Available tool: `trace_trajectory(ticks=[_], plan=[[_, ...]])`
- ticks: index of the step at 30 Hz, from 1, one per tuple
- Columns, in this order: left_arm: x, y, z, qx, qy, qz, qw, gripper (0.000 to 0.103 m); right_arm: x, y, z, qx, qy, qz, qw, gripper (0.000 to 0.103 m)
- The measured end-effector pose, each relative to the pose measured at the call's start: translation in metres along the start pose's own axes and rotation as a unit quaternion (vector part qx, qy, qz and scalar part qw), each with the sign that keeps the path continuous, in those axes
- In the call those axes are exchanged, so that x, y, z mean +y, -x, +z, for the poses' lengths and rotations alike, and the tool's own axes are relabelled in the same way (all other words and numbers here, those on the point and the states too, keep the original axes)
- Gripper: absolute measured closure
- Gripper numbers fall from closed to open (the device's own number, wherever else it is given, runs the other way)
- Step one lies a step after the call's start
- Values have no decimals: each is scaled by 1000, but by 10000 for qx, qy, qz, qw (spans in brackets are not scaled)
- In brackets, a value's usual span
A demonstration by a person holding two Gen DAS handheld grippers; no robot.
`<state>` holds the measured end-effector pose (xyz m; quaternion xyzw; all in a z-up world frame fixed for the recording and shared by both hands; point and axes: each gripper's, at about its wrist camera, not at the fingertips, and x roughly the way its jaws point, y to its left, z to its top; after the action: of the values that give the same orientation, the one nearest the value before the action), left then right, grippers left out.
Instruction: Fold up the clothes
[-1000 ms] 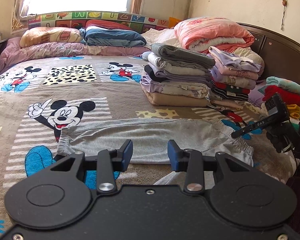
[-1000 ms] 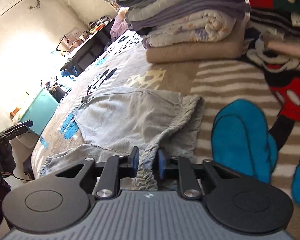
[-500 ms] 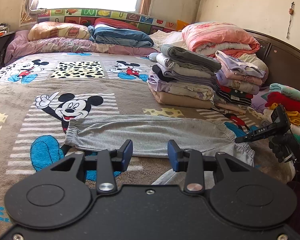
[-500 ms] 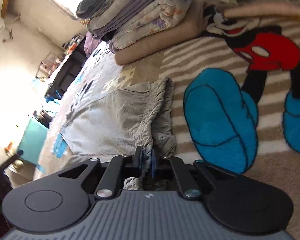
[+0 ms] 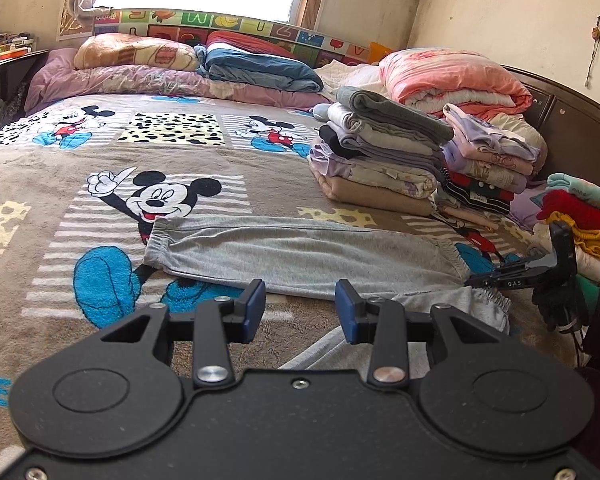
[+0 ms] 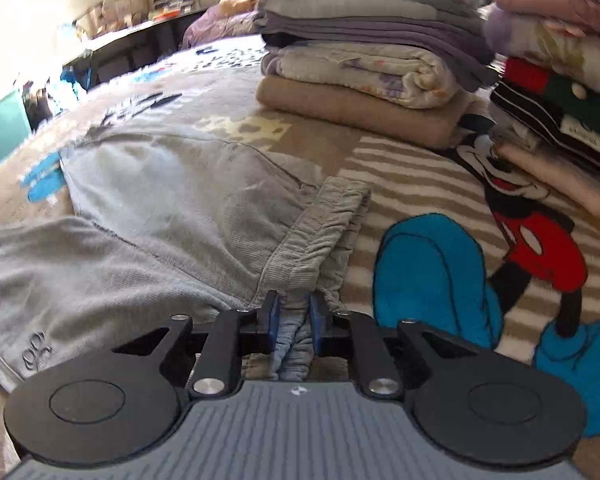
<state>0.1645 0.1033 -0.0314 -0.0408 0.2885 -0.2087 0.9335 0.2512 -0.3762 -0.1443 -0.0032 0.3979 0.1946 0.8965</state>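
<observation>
Bedroom, Mickey Mouse blanket (image 5: 100, 168) over the bed, window glare at top of the left view. Grey sweatpants (image 5: 300, 254) lie flat across the middle of the left wrist frame, one leg running left to right. My left gripper (image 5: 300, 306) sits low centre, jaws spread wide, nothing between them, hovering just short of the near hem. My right gripper (image 6: 293, 312) is pinched on the bunched elastic waistband (image 6: 320, 236), fabric squeezed between the blue pads (image 6: 275, 312). Stacks of folded clothes (image 5: 380, 152) at right of the frame, well apart from the pants.
</observation>
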Motion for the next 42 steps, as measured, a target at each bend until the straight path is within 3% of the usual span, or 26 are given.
trace_trajectory(ticks=[6, 10, 13, 17, 21, 22, 23, 26, 30, 32, 35, 38, 40, 42], plan=[[-7, -2, -15, 152, -2, -28, 9999, 67, 16, 36, 8, -430, 237, -345, 9982, 83], [-27, -12, -31, 345, -8, -61, 9994, 67, 57, 51, 7, -696, 829, 31, 9941, 83], [-46, -23, -42, 591, -252, 87, 9979, 67, 80, 30, -5, -307, 1005, 116, 9944, 84], [-59, -13, -50, 633, -474, 109, 9968, 67, 68, 13, -22, 237, 794, 35, 9966, 83], [-54, 1, -56, 530, -187, 44, 9984, 66, 77, 33, -16, 172, 1013, -58, 9947, 70], [-53, 2, -58, 537, -136, 98, 9984, 66, 78, 32, -19, 277, 1112, -103, 9934, 59], [-52, 2, -60, 554, -95, 154, 9983, 66, 82, 36, -19, 204, 1113, -106, 9935, 57], [-51, -3, -71, 628, -71, 399, 9972, 66, 92, 47, -22, -53, 1094, -108, 9939, 64], [-46, -25, -90, 893, -125, 886, 9920, 66, 112, 59, -25, -422, 1187, -64, 9920, 64], [-38, -38, -101, 1087, -57, 1089, 9881, 64, 123, 46, -32, -172, 1180, -33, 9929, 65], [-33, -27, -103, 873, 54, 1133, 9897, 66, 115, 26, -52, 190, 947, -102, 9953, 64], [-31, -9, -99, 592, 118, 1131, 9917, 66, 121, 43, -50, 7, 856, -316, 9958, 65], [-27, -11, -99, 635, 178, 1260, 9898, 66, 131, 53, -50, -257, 908, -184, 9954, 65], [-20, -19, -101, 783, 307, 1421, 9863, 65, 140, 48, -51, -215, 966, -108, 9950, 62]])
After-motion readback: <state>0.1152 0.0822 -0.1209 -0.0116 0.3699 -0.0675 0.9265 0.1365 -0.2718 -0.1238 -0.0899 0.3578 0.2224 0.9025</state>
